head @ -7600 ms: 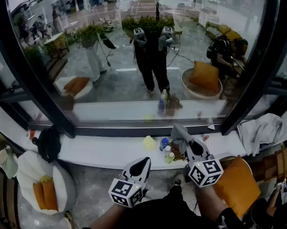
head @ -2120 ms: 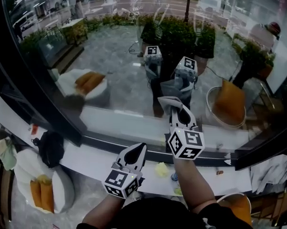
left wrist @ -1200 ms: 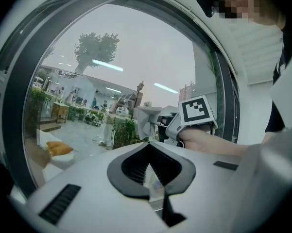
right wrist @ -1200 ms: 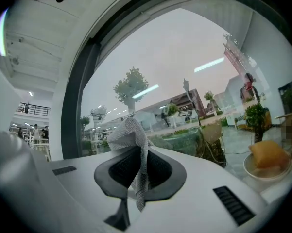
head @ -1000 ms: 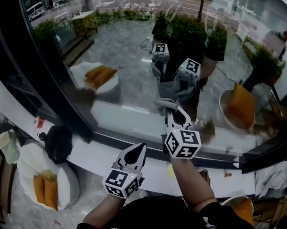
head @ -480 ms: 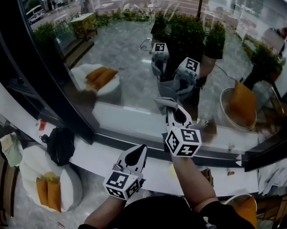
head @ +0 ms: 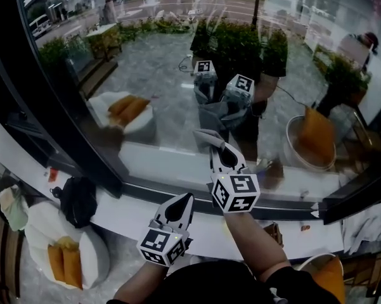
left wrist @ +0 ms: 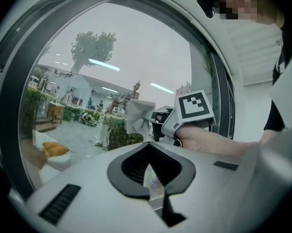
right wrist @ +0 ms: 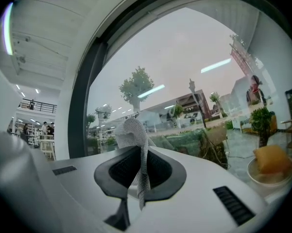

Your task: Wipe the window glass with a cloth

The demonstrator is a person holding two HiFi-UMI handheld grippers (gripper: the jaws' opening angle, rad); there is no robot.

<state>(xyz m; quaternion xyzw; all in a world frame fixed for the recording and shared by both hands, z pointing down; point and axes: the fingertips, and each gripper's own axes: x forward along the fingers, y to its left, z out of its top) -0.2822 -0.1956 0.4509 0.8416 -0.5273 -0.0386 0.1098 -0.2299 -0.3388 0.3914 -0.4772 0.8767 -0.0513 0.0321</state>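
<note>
The window glass (head: pixel 158 75) fills the upper head view and reflects the person and both grippers. My right gripper (head: pixel 214 143) is raised to the pane, shut on a grey cloth (head: pixel 205 135) that bunches at its tips against the glass. In the right gripper view the cloth (right wrist: pixel 132 132) stands up between the shut jaws of that gripper (right wrist: pixel 137 149). My left gripper (head: pixel 184 200) hangs lower, over the white sill (head: pixel 127 208), shut and holding nothing. The left gripper view shows its own jaws (left wrist: pixel 148 144) closed, with the cloth (left wrist: pixel 137 115) and right gripper (left wrist: pixel 158 123) beyond.
A thick black window frame (head: pixel 57 106) runs down the left and along the bottom. A black bag (head: pixel 78 198) lies on the sill's left end. Below it stands a round white chair with orange cushions (head: pixel 57 255). Another orange cushion (head: pixel 322 274) sits at lower right.
The right gripper rose from the sill to the glass with the cloth. Over the last half second it slid slightly left along the pane. The left gripper has barely moved.
</note>
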